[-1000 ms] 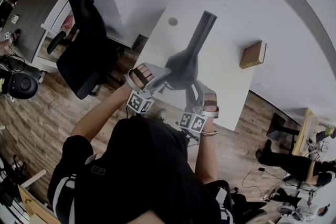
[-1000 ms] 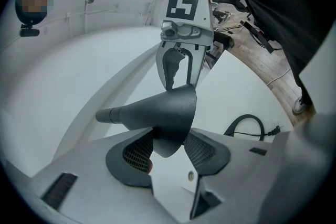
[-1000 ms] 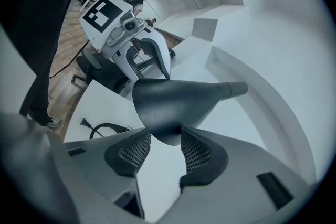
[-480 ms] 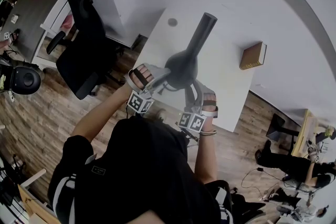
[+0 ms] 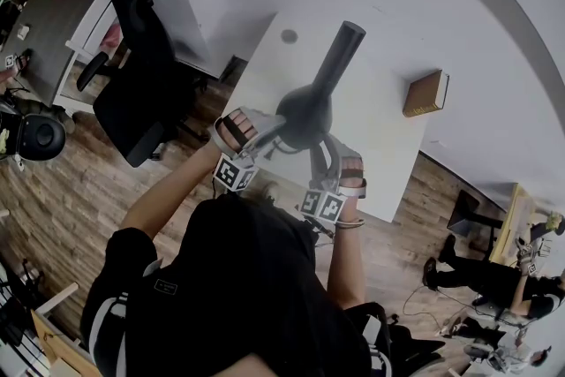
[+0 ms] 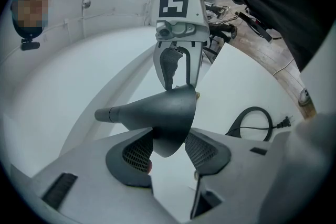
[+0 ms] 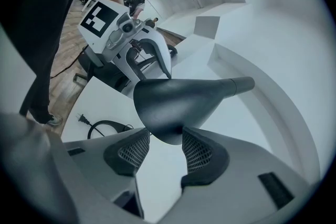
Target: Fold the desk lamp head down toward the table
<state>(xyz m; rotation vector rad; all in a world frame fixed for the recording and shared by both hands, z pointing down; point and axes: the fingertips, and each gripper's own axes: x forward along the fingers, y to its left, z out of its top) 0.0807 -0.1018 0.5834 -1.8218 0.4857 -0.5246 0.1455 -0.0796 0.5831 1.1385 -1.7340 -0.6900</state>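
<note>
The desk lamp's dark cone head [image 5: 305,115] hangs over the white table [image 5: 380,146], with its tube neck [image 5: 342,53] running up and away from me. My left gripper [image 5: 272,130] comes at the head from the left and my right gripper [image 5: 320,156] from the near side. In the left gripper view the lamp head [image 6: 157,113] is wedged between both pads of the left gripper [image 6: 169,147]. In the right gripper view the lamp head's [image 7: 173,102] lower rim sits pinched between the pads of the right gripper [image 7: 161,147]. The lamp's base is hidden.
A brown book [image 5: 425,93] lies at the table's far right. A black power cord [image 6: 252,120] coils on the tabletop near the front edge. A black office chair [image 5: 141,93] stands left of the table on the wooden floor. A person stands far right.
</note>
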